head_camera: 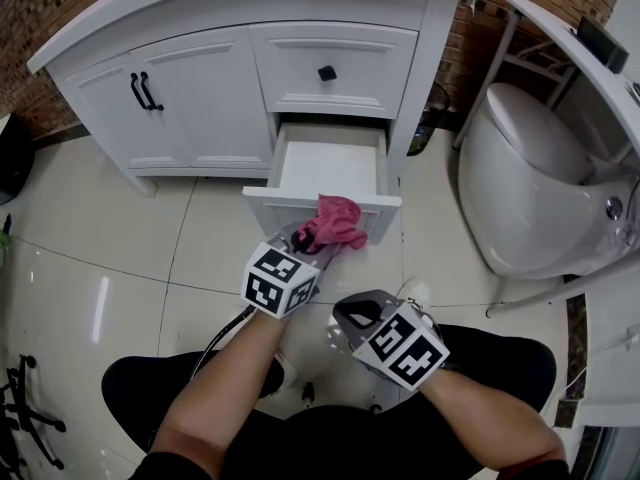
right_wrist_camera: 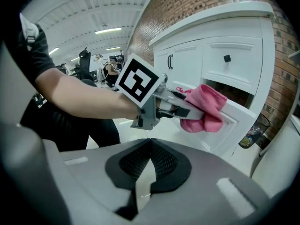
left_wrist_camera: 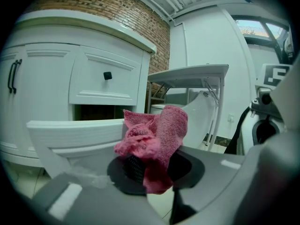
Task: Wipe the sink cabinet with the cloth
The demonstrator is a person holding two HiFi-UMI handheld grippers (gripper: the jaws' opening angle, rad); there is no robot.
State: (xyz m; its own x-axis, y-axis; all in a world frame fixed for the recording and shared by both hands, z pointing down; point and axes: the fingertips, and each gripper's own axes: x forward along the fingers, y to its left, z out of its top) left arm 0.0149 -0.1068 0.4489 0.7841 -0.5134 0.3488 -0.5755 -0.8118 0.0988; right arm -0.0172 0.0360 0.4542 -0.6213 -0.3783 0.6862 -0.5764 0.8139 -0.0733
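The left hand-held gripper is clamping a bunched pink cloth btwn its jaws, w/ the cloth bulging up & out past the tips. The cloth is sitting against the top edge of the front panel of the pulled-out lower drawer of the white sink cabinet, toward the panel's right end. The right hand-held gripper is hovering just beside the left one, nearer the person, over the tiled floor. Its jaws are resting together w/ nothing in them. Above the open drawer, an upper drawer w/ a black knob is sitting closed. The cabinet doors w/ black handles are sitting closed on the left. A white toilet is standing right of the cabinet, w/ a brick wall running behind.
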